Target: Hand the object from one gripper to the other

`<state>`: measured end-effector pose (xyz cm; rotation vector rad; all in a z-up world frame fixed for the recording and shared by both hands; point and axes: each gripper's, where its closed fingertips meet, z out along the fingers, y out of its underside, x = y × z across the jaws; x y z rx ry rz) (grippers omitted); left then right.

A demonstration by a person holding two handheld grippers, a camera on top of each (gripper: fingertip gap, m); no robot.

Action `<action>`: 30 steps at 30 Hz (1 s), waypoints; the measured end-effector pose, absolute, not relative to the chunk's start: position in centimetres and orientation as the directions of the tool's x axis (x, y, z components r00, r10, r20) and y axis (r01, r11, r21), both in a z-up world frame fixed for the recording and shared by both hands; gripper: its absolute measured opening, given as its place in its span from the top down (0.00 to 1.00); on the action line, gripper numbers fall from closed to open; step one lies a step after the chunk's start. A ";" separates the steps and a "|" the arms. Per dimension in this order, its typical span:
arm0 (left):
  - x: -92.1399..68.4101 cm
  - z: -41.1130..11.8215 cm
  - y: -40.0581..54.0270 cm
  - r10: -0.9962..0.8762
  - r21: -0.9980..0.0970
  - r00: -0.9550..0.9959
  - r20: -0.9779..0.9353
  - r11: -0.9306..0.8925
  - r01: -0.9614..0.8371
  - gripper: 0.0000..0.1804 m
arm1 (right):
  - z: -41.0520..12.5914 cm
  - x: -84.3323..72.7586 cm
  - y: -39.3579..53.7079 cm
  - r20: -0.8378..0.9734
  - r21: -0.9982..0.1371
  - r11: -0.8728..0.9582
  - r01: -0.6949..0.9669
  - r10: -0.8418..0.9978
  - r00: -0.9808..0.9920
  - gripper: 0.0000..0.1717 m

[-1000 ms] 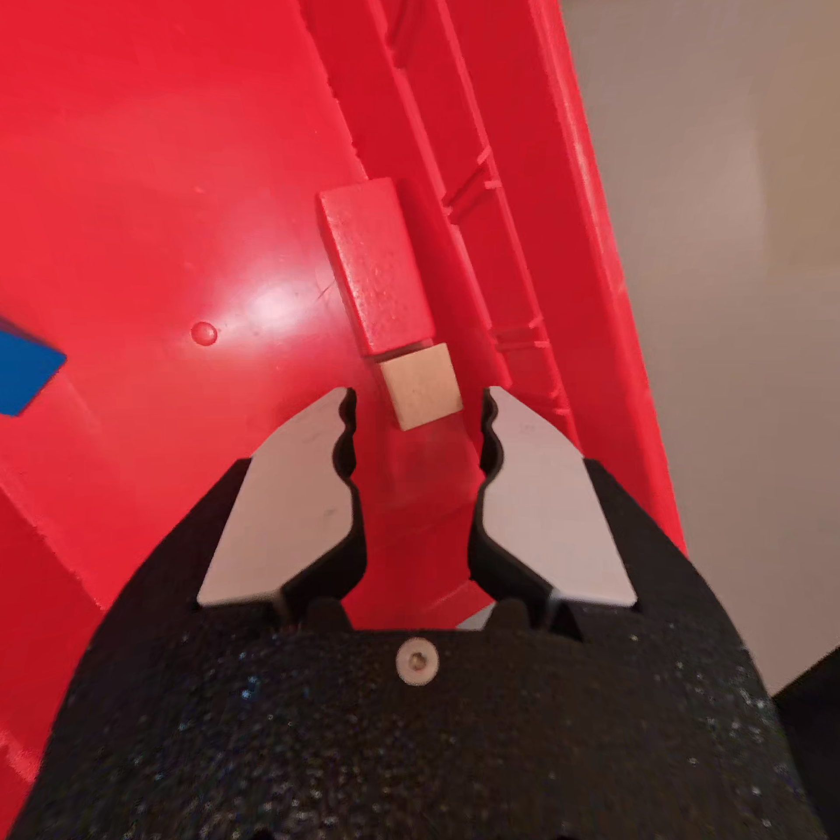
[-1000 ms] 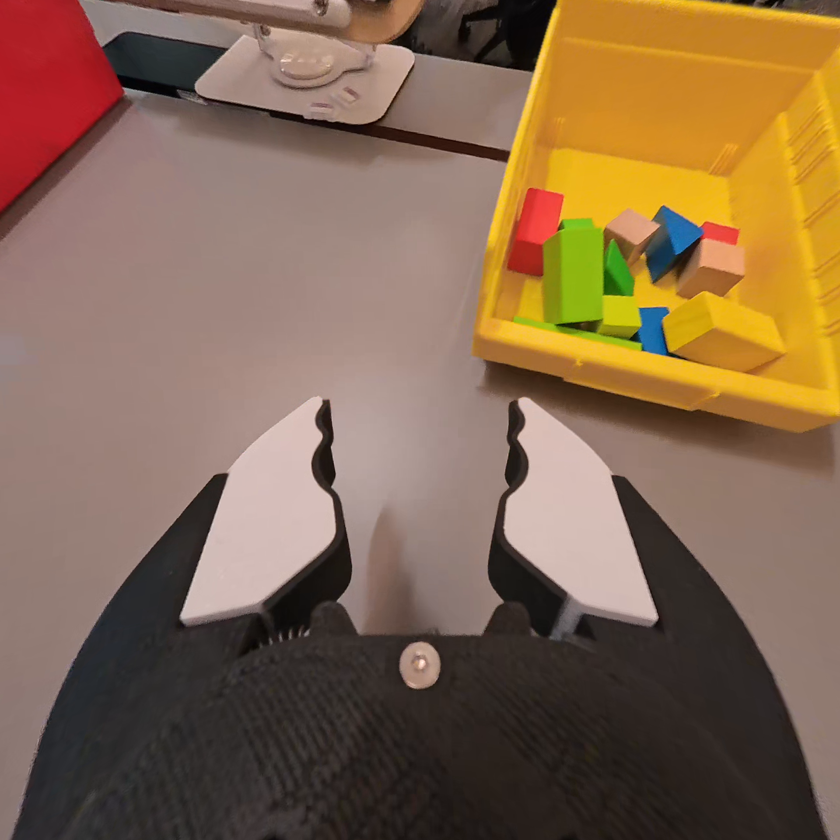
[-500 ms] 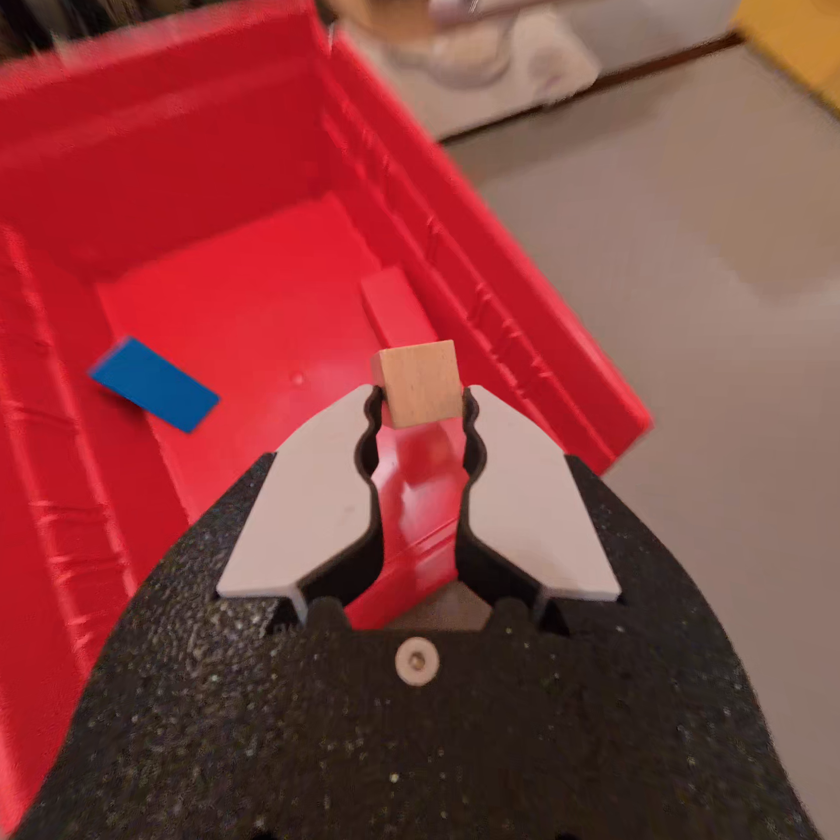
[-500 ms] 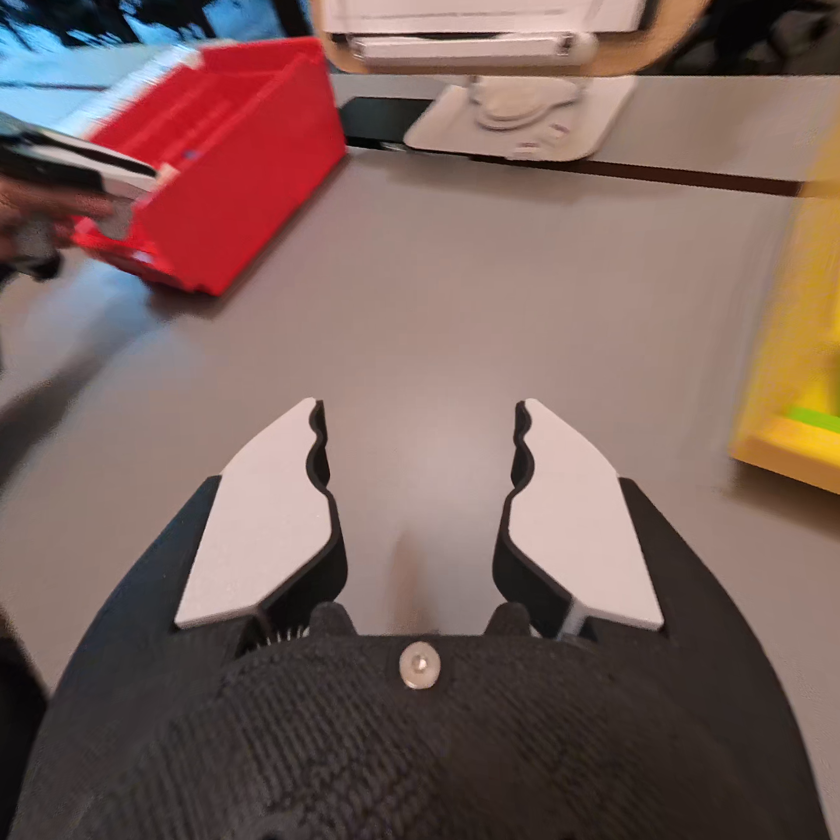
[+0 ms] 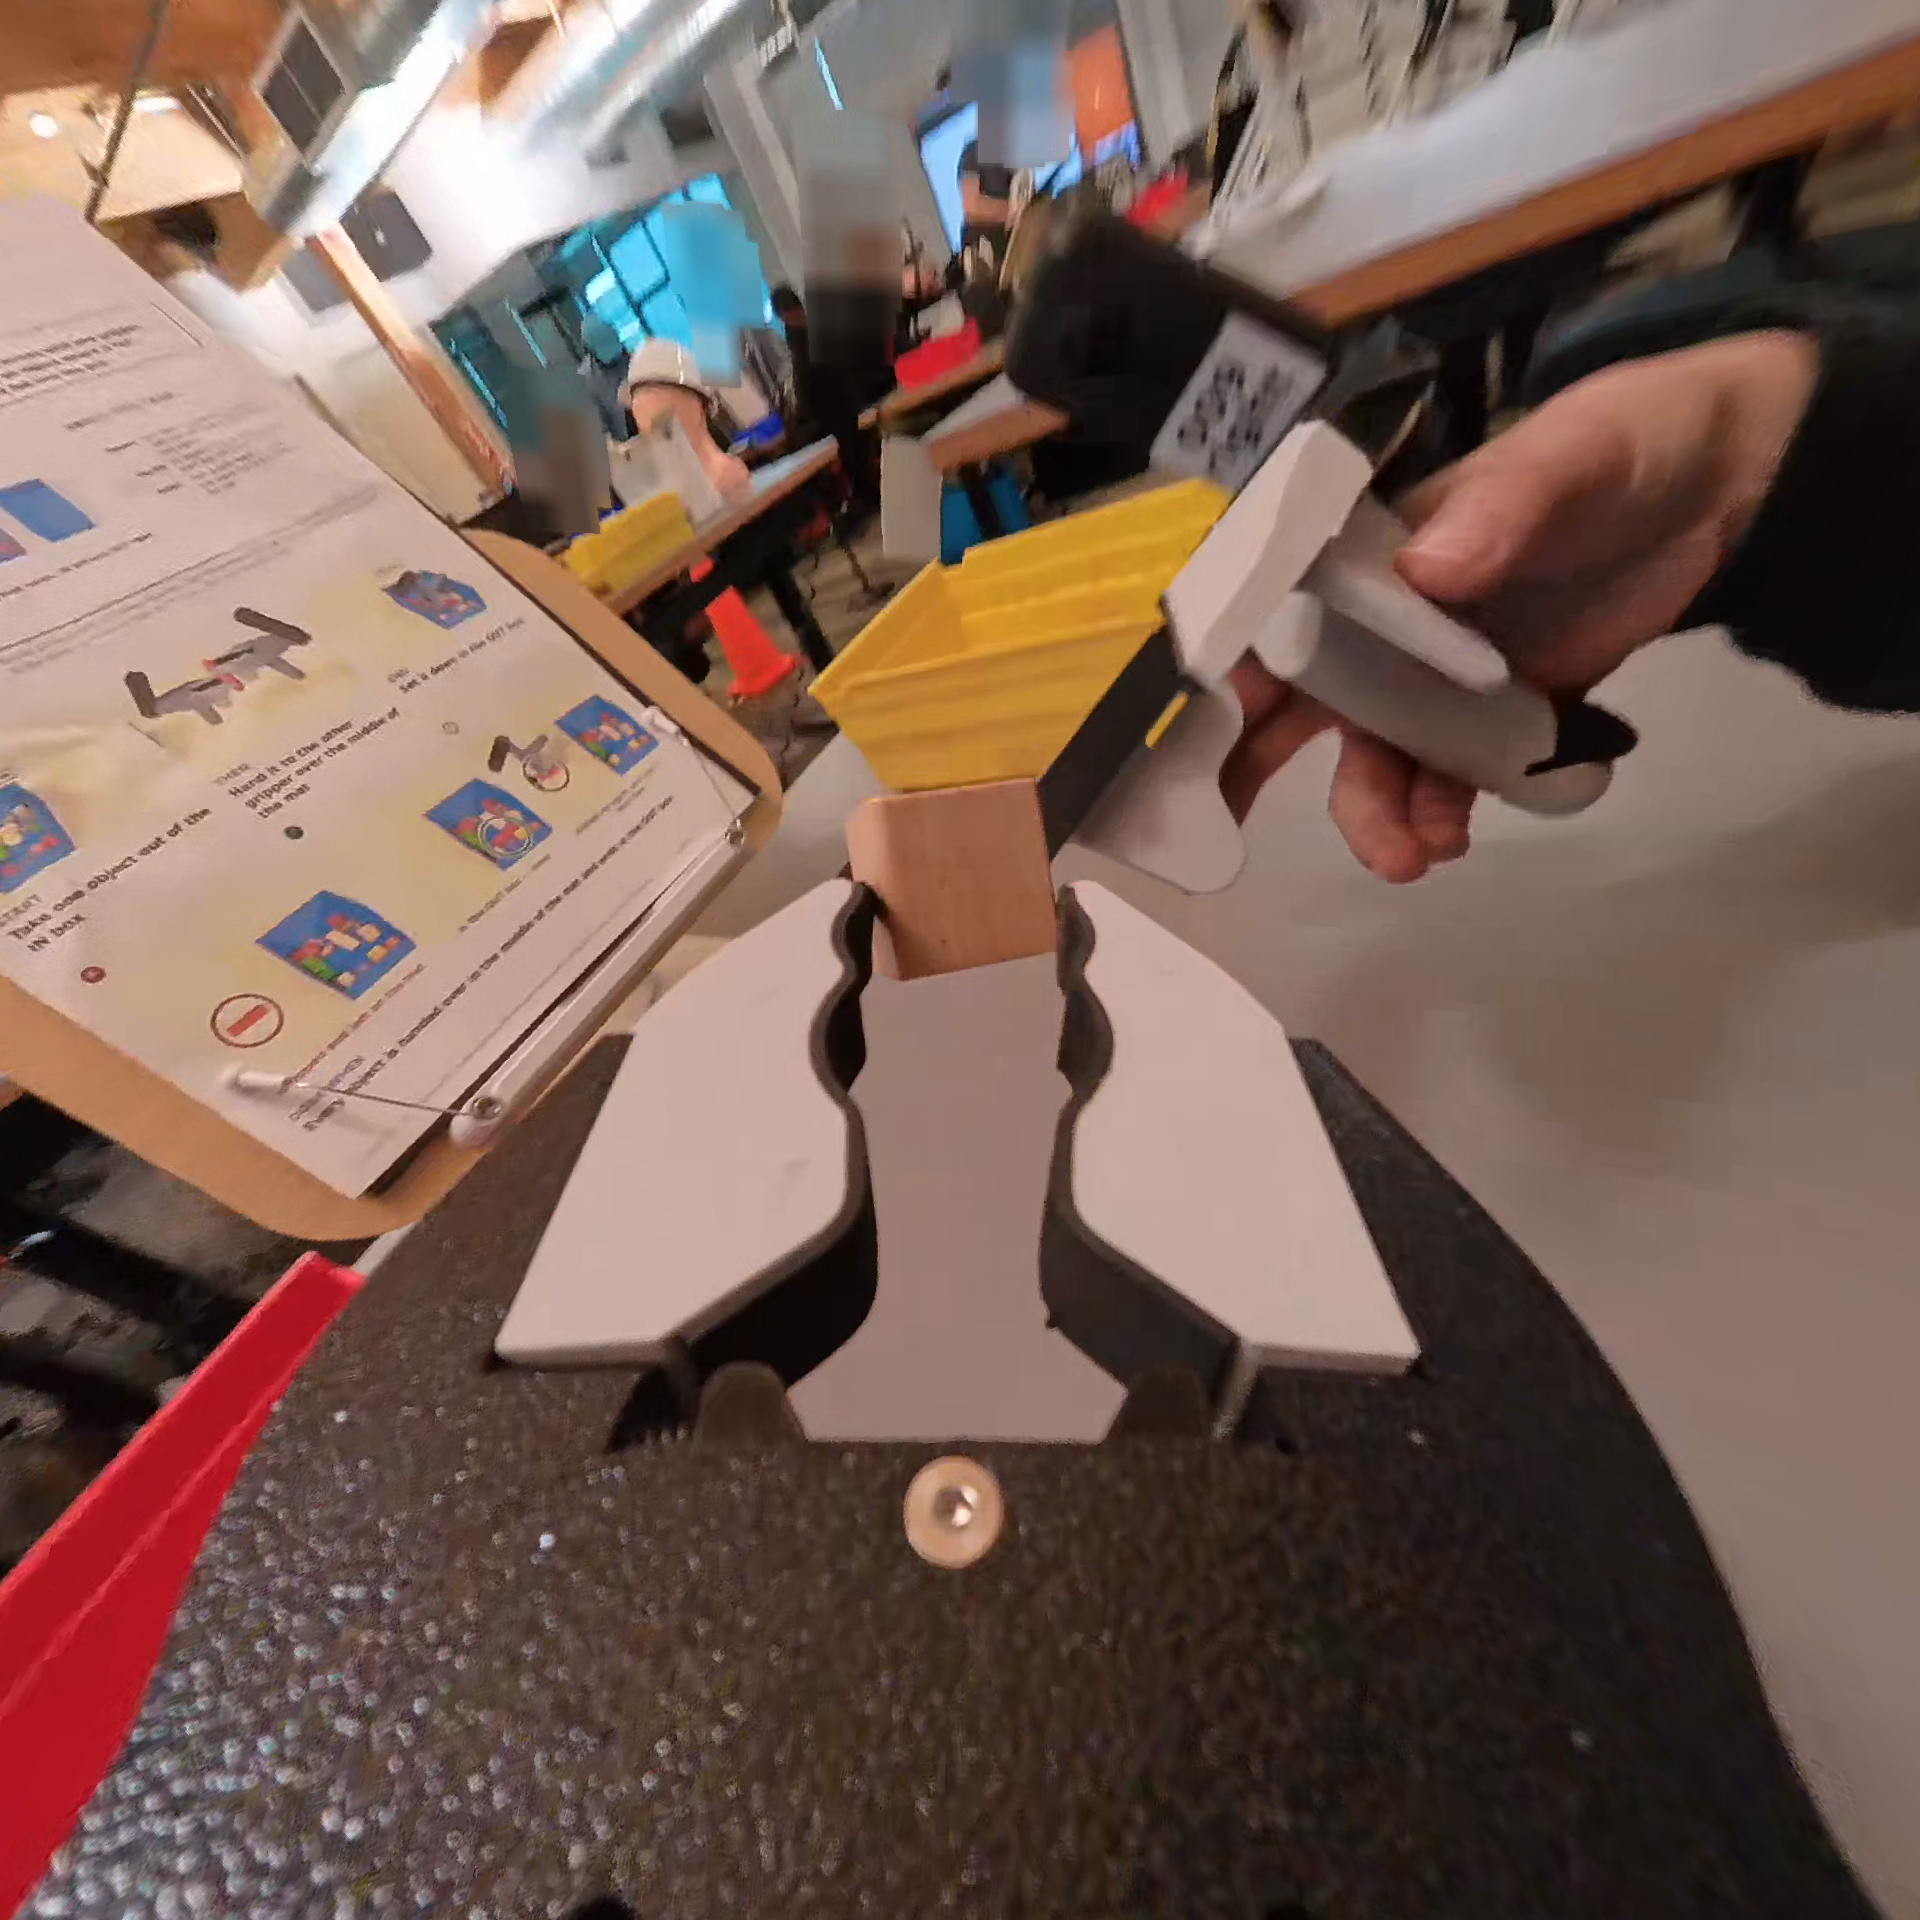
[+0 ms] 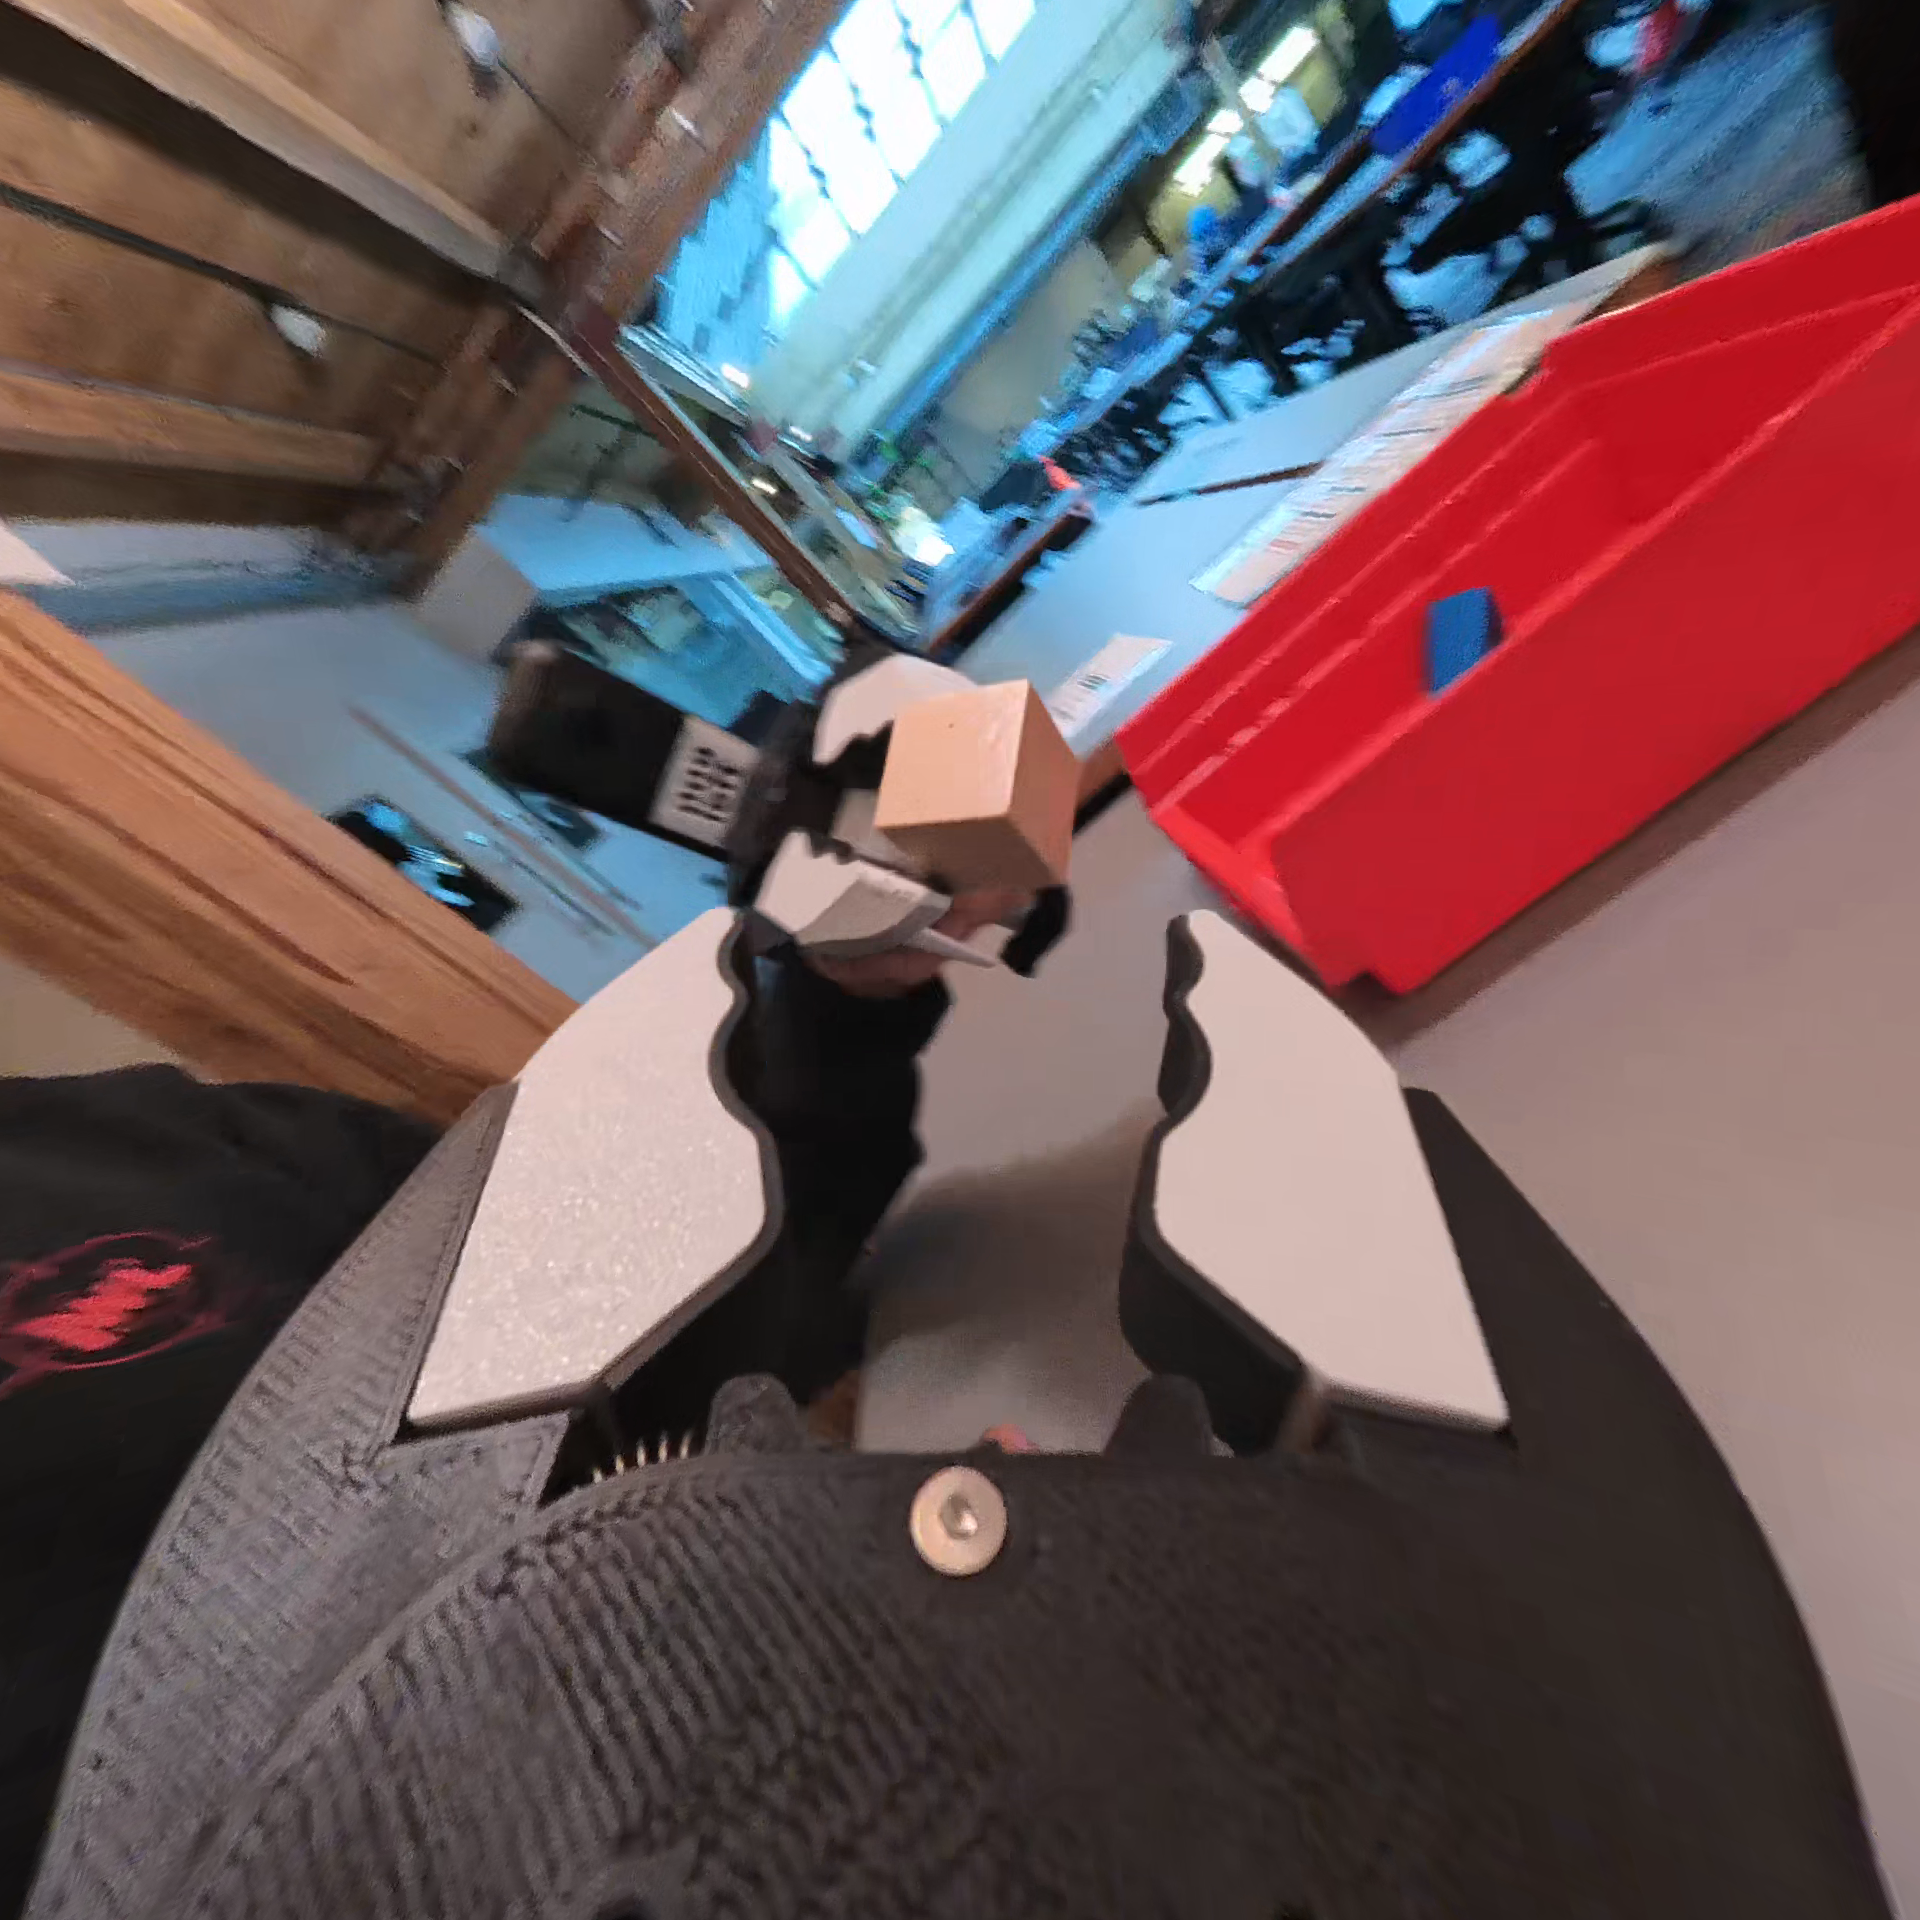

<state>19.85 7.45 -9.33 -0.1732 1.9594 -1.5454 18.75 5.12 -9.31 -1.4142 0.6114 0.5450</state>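
My left gripper (image 5: 961,920) is shut on a plain wooden cube (image 5: 954,875) and holds it in the air above the grey table (image 5: 1558,1091). The cube sticks out past the fingertips. The right wrist view shows the same cube (image 6: 977,795) clamped between the left gripper's white fingers (image 6: 847,899), straight ahead of my right gripper (image 6: 956,951). My right gripper is open and empty, a short way from the cube. In the left wrist view it shows at the upper right (image 5: 1195,810), held by a hand (image 5: 1538,582), close beside the cube.
A red bin (image 6: 1558,665) with a blue block (image 6: 1460,636) stands on the table at the right in the right wrist view. A yellow bin (image 5: 997,665) stands behind the cube. An instruction sheet on a wooden board (image 5: 312,748) stands at the left. Left and right tips are no more than a few centimetres apart.
My left gripper closed on the wooden cube in the red bin, lifted it out and swung it over the table. My right gripper turned from the yellow bin to face the cube, still open.
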 end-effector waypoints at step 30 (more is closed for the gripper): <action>20.1 -13.2 5.5 -0.550 -0.888 -0.727 -0.411 0.423 0.182 0.78 | -10.9 28.4 -9.5 -0.600 -0.780 0.176 -0.600 -0.480 0.639 0.80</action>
